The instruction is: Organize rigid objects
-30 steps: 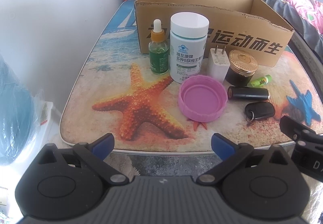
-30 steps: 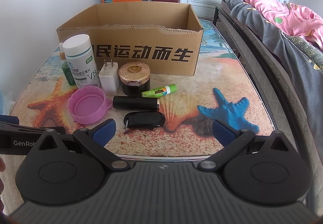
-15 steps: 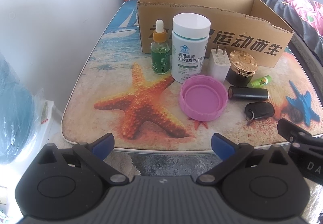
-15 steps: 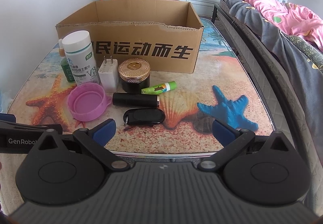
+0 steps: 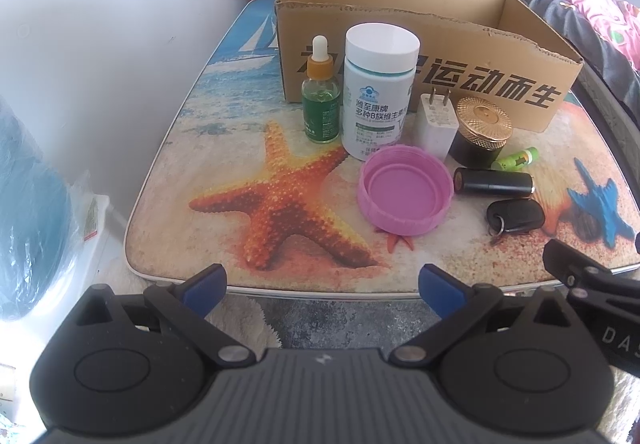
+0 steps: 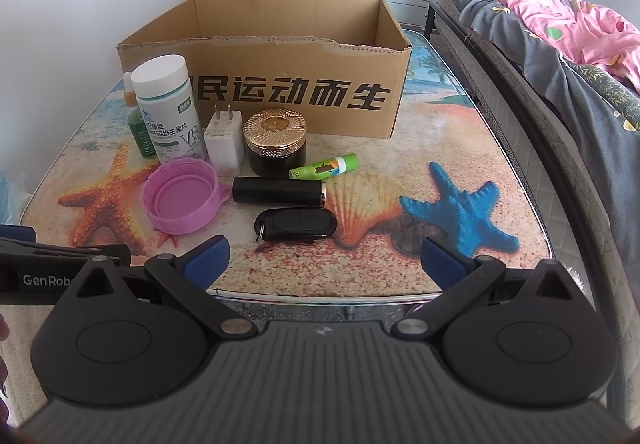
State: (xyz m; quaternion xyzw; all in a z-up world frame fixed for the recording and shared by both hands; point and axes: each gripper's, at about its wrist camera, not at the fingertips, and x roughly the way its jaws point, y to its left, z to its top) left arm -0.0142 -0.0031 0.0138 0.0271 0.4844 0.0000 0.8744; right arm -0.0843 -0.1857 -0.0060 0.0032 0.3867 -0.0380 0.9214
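Right gripper [image 6: 322,258]: fingers apart, empty, at the near table edge. Left gripper [image 5: 322,286]: likewise spread, empty. Key fob [image 6: 295,223]: flat on the table [image 6: 460,148], straight ahead of the right gripper, the nearer one; long axis crosswise. Cardboard box [image 6: 280,84]: behind the items, open-topped; visible interior looks empty, floor hidden.

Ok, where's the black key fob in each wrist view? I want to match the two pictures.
Left wrist: the black key fob lies right of centre, right of the pink lid.
Right wrist: the black key fob lies near centre, nearest the table's front edge, right of the pink lid.
Shared landmark: the black cylinder lying just behind the fob in both.
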